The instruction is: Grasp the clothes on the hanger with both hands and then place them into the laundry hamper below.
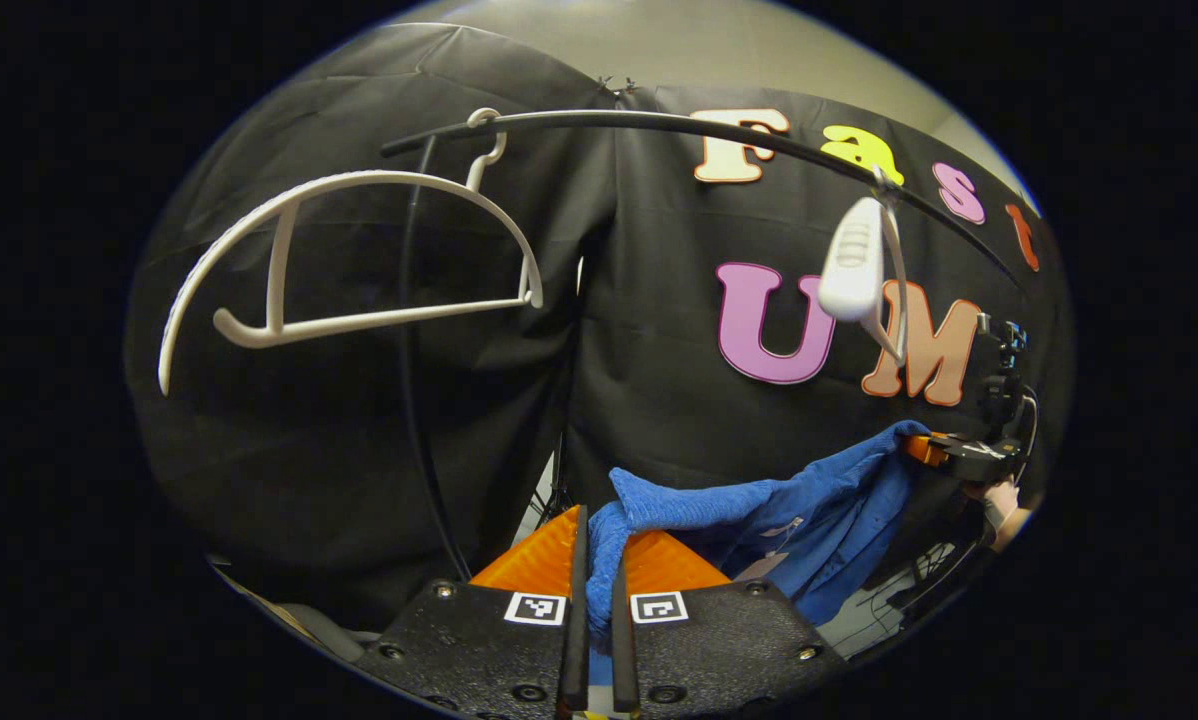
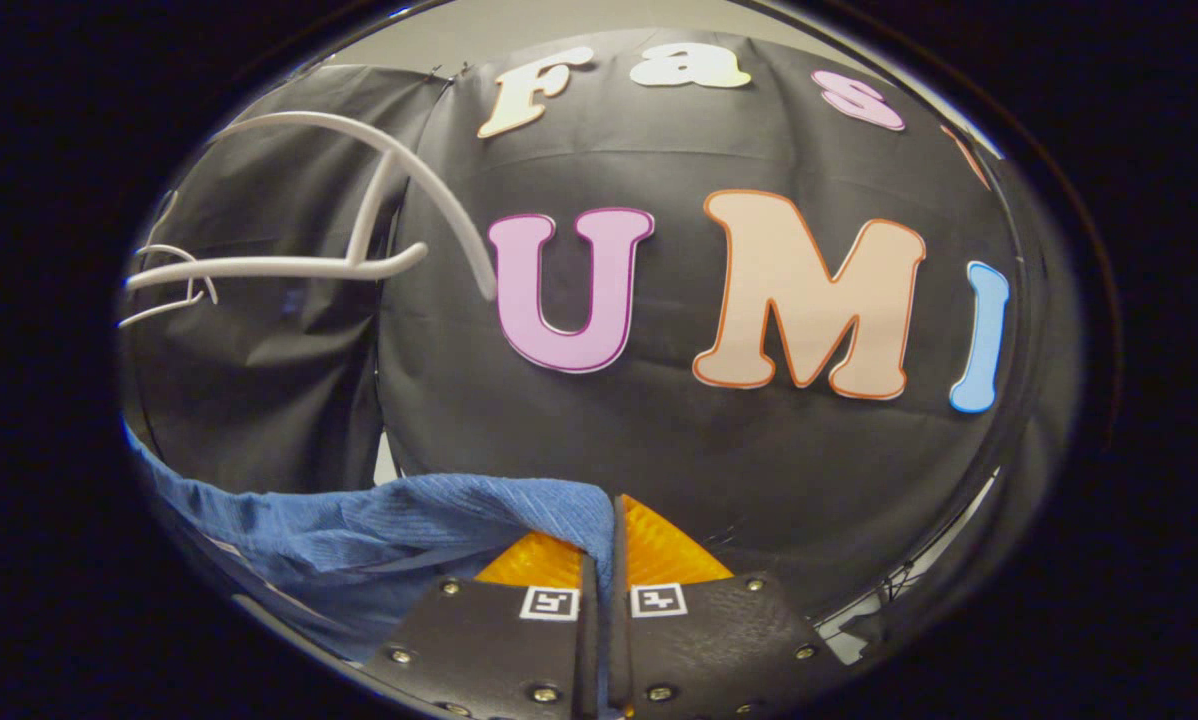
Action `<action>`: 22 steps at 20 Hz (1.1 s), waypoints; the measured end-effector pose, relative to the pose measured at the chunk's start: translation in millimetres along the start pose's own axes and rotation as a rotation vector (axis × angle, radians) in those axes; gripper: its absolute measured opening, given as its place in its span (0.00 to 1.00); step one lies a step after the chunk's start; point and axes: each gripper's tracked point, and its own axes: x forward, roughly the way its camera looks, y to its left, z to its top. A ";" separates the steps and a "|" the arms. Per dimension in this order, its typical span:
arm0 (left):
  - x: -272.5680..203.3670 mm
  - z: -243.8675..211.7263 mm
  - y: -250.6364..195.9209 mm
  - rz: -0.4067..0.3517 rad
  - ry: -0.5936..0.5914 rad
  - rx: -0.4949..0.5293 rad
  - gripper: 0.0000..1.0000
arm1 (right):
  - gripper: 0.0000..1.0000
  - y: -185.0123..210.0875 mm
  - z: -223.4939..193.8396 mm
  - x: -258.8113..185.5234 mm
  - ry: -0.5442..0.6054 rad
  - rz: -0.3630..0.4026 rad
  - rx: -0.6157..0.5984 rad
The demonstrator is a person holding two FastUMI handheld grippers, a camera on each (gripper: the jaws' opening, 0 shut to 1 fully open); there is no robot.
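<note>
The left gripper view takes in a black rail (image 1: 659, 122) with two bare white hangers (image 1: 359, 260), and the right tool (image 1: 934, 450) far off. The blue garment (image 1: 759, 510) stretches between both tools, off the hangers: the left tool (image 1: 596, 560) is clamped on one end, the right tool (image 2: 602, 545) on the other (image 2: 409, 520).

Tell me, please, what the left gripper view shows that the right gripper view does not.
Left gripper view: a dark curved metal rail carrying two bare white plastic hangers, one broadside and one edge-on; the left gripper, jaws shut on one end of the blue knitted garment; and the right gripper farther off, holding the other end.
Right gripper view: that gripper's own jaws up close, with the garment trailing to the left edge.
Both: the garment off the hangers, a bare hanger, and the black cloth wall.
</note>
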 end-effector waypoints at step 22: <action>-4.8 -10.5 -205.6 -0.504 -0.023 0.158 0.10 | 0.05 41.2 -19.5 -123.8 -0.004 0.100 0.023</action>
